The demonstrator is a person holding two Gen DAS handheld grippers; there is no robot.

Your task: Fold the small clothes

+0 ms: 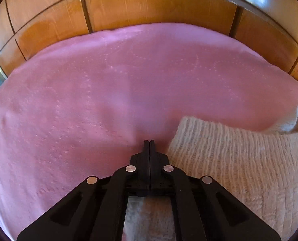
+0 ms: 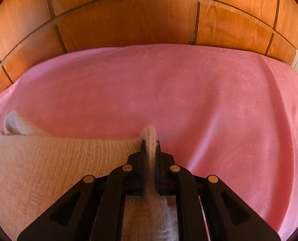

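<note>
A cream knitted garment lies on the pink bedspread, filling the lower right of the left wrist view. My left gripper is shut just beside its left edge, fingers pressed together with no knit showing between the tips. In the right wrist view the same garment spreads across the lower left. My right gripper is shut on a raised fold of it, which sticks up between the fingers. A curled end of the knit rises at the far left.
The pink bedspread stretches far ahead of both grippers, with faint dotted circle patterns. Behind it stands a wall of wooden wardrobe panels, which the left wrist view shows as well.
</note>
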